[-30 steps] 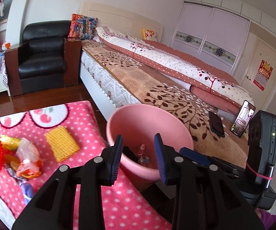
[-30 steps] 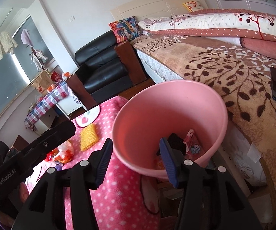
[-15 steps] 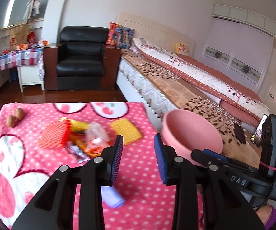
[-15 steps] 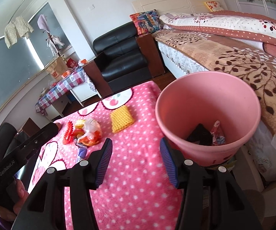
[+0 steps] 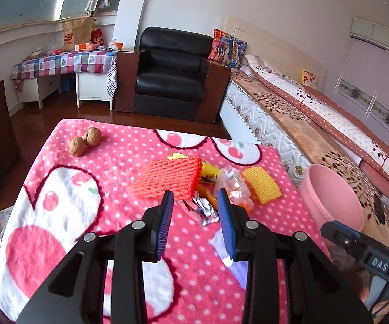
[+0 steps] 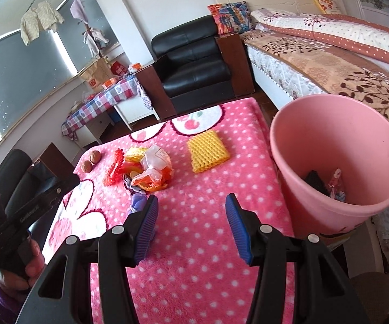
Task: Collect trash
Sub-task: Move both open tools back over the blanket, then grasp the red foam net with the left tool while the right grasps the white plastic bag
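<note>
Inspecting both wrist views, the left gripper (image 5: 193,201) was found with its jaws spread and nothing between them, aimed down at the heap of wrappers (image 5: 222,193) on the pink dotted blanket (image 5: 107,167); this was judged an approach for a pick. The right gripper (image 6: 191,206) was likewise seen spread and empty, held above bare blanket beside the pink bin (image 6: 337,167), presumably kept clear of the left tool's path.

The trash was located mid-blanket: an orange foam net (image 5: 170,179) lying against the wrappers, a yellow foam net (image 6: 208,151) just beside them, and a purple wrapper (image 6: 137,202) nearest the tools. Some pieces were already noted at the bottom of the bin, which was set at the blanket's edge, toward the bed (image 6: 329,62).

Two walnuts (image 5: 85,141) were recorded well apart from the heap; whether they count as trash could not be told. The overlapping orange net was judged the likeliest obstruction to a clean pinch.
</note>
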Demonstrator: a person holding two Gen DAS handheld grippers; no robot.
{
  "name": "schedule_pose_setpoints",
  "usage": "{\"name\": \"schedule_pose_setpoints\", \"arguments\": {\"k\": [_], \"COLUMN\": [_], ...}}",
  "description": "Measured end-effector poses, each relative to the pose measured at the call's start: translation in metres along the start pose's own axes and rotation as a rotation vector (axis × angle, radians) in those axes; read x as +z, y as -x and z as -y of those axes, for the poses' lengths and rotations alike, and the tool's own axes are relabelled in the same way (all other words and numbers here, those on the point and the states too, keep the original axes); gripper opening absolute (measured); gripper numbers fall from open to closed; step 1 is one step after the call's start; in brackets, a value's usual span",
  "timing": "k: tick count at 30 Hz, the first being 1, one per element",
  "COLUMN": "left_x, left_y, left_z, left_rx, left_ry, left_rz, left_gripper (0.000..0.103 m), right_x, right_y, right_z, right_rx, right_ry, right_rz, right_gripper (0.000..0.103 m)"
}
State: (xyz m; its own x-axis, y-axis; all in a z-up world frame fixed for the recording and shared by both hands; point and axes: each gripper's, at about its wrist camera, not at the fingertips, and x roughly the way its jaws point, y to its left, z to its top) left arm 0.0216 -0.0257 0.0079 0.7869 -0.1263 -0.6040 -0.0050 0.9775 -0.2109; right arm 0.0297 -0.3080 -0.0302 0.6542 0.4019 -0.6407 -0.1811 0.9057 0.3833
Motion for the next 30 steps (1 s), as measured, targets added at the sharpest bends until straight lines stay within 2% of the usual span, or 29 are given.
{"name": "schedule_pose_setpoints", "arguments": {"k": [6,10,13,14,17,22,30], "left_x": [0.007,0.003,-0.001,-0.002,-0.005,-0.006,-0.003], "left_y": [-0.036,-0.058,-0.066,-0.067,-0.068,-0.060,-0.031], "left_z": [0.008,0.001,-0.008,-0.010,-0.019,-0.036,-0.046], "left_rx": [0.047,0.109,0.127,0.128,0.131,0.124,0.073], "left_ry": [-0.044,-0.040,-0.040,-0.038,-0.035,0.015,0.046], "left_rz": [-0.024,-0.061,-0.087,-0.095,-0.109,-0.113,-0.064], "left_gripper": [0.034,0.034,0.034,0.030,0.009,0.005,0.005], "right_x": [0.011,0.021,0.029,0.031,0.036,0.039,0.045], "right_y": [-0.017,-0.028,-0.040,-0.043,-0.054,-0.071,-0.101], "right_z": [-0.006,-0.013,-0.018,-0.020,-0.028,-0.042,-0.055], "right_rx": [0.007,0.019,0.042,0.048,0.064,0.079,0.090], "right_ry": [0.020,0.043,0.051,0.053,0.066,0.095,0.096], "right_rz": [-0.024,-0.032,-0.048,-0.053,-0.070,-0.095,-0.136], "right_gripper": [0.054,0.057,0.058,0.059,0.059,0.059,0.059]}}
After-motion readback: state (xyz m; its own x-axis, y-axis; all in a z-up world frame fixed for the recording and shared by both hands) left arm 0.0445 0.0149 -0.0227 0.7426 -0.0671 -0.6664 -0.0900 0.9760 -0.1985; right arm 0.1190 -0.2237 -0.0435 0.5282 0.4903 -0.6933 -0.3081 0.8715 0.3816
